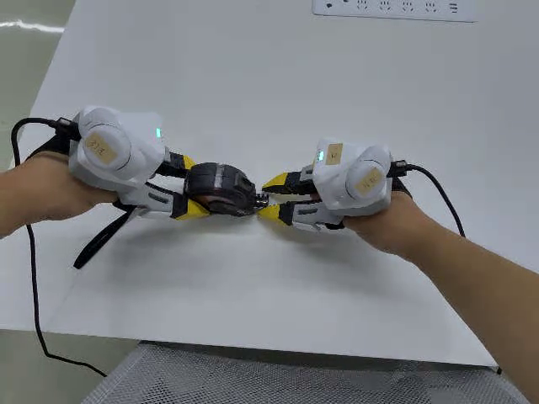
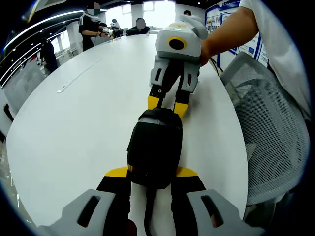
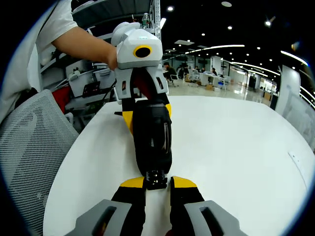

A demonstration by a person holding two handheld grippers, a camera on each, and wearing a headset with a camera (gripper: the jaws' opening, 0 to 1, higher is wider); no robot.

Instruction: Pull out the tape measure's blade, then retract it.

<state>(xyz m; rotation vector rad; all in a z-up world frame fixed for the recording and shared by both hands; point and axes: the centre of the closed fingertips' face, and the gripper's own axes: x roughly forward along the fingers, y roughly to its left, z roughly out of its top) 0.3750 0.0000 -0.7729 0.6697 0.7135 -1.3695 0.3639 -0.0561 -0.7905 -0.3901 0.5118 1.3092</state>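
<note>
Handling: the tape measure (image 1: 221,189) looks rigid and fairly weighty, and its rubbery shell should grip well. The blade is probably thin and springy and likely to snap back.
Where to hold: the case by its flat sides, the blade by its end hook (image 3: 156,179).
Look: a dark, rounded black-grey case. The hook sits against its mouth, so the blade is not yet drawn.
Place: low over the white table (image 1: 253,84), near its near edge, between the two grippers.
Left gripper (image 1: 189,187): on the left, jaws clamped on the case.
Right gripper (image 1: 269,199): on the right, yellow tips pinched on the end hook.
</note>
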